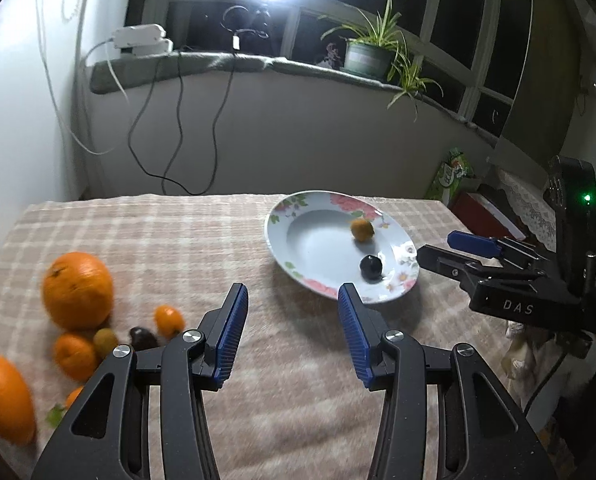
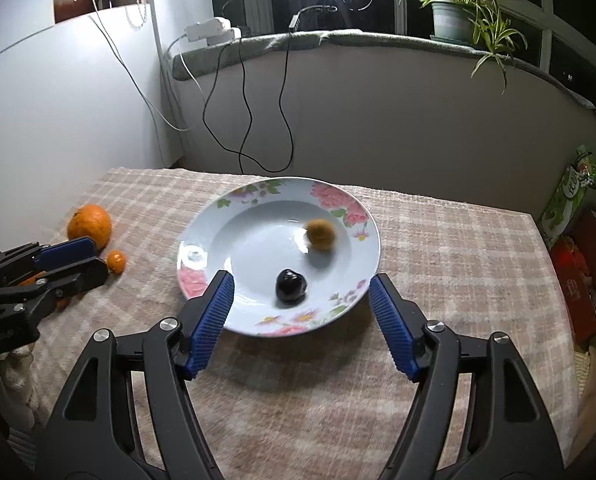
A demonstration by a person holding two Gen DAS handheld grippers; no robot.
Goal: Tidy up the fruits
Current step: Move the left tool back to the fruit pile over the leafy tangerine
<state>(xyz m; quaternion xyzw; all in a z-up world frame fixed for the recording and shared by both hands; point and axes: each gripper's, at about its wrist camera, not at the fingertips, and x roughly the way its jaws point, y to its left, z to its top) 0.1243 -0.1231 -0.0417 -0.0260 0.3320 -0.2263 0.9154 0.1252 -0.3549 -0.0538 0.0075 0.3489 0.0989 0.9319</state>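
A flowered white plate [image 2: 202,236] [image 1: 282,240] lies on the checked tablecloth and holds a dark round fruit [image 2: 291,286] [image 1: 371,267] and a blurred yellow-brown fruit [image 2: 321,234] [image 1: 362,229]. My right gripper [image 2: 301,294] stands open over the plate's near rim, nothing between its blue pads. My left gripper [image 1: 291,304] is open above bare cloth, left of the plate, and shows in the right wrist view as the left gripper [image 2: 68,258]. Left of it lie a big orange [image 1: 78,290] [image 2: 90,225], small oranges [image 1: 169,320] [image 2: 116,261], a brown-green fruit [image 1: 105,340] and a dark fruit [image 1: 142,338].
The right gripper's body [image 1: 514,276] stands at the plate's right in the left wrist view. Another orange [image 1: 6,396] sits at the lower left edge. Cables hang down the wall behind the table. A potted plant [image 1: 368,56] sits on the sill. Bags and a red box [image 2: 582,272] lie right of the table.
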